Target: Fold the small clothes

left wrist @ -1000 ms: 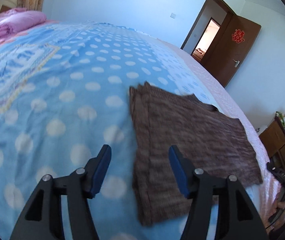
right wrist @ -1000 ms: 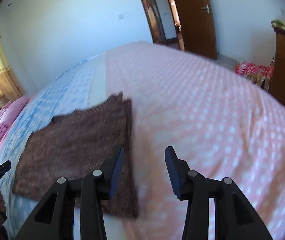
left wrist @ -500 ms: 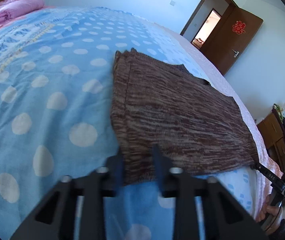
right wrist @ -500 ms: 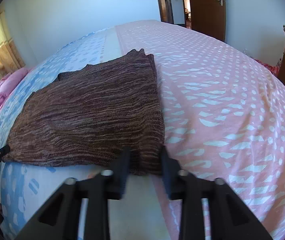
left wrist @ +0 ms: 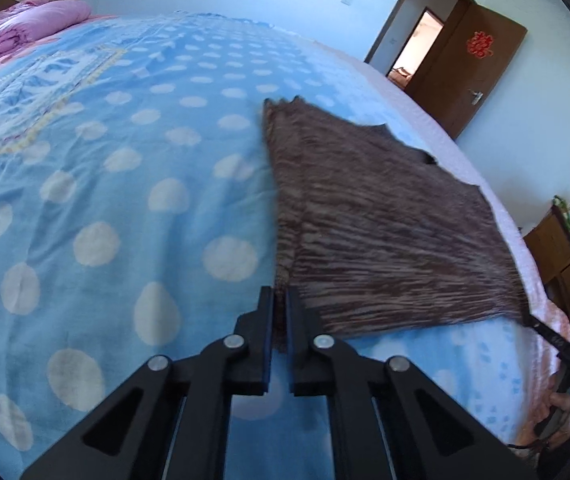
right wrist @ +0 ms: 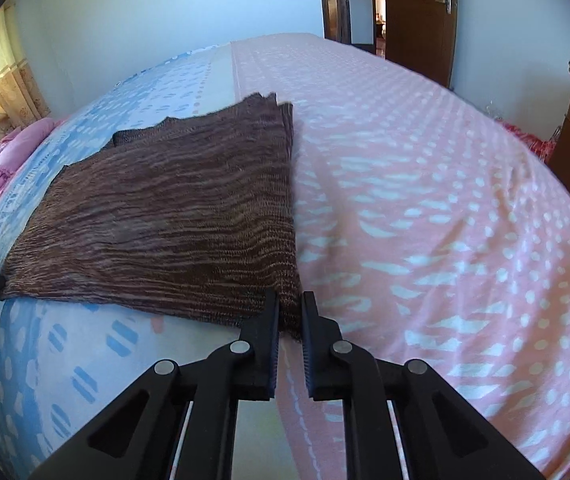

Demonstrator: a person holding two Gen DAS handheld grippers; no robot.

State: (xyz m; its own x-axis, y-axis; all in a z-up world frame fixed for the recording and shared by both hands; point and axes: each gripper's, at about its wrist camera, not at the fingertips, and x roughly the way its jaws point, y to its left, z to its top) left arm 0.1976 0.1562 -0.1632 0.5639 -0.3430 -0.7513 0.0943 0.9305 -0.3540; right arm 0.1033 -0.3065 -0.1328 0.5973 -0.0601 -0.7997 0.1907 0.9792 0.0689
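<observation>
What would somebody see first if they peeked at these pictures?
First, the brown knitted garment lying flat in the middle of the bed, dark against the blue polka-dot cover on one side and the pink dotted cover on the other. Next, the left gripper and right gripper, each with its black jaws pinched on a near corner of the garment. At the far end of the bed lies a folded pink quilt.

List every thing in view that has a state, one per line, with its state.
left gripper: shut on the near left corner of the brown knit garment.
right gripper: shut on the garment's near right corner.
brown knit garment: spread flat on the bed, near edge pinched at both corners.
wooden door: open.
pink quilt: folded, at the bed's far end.
</observation>
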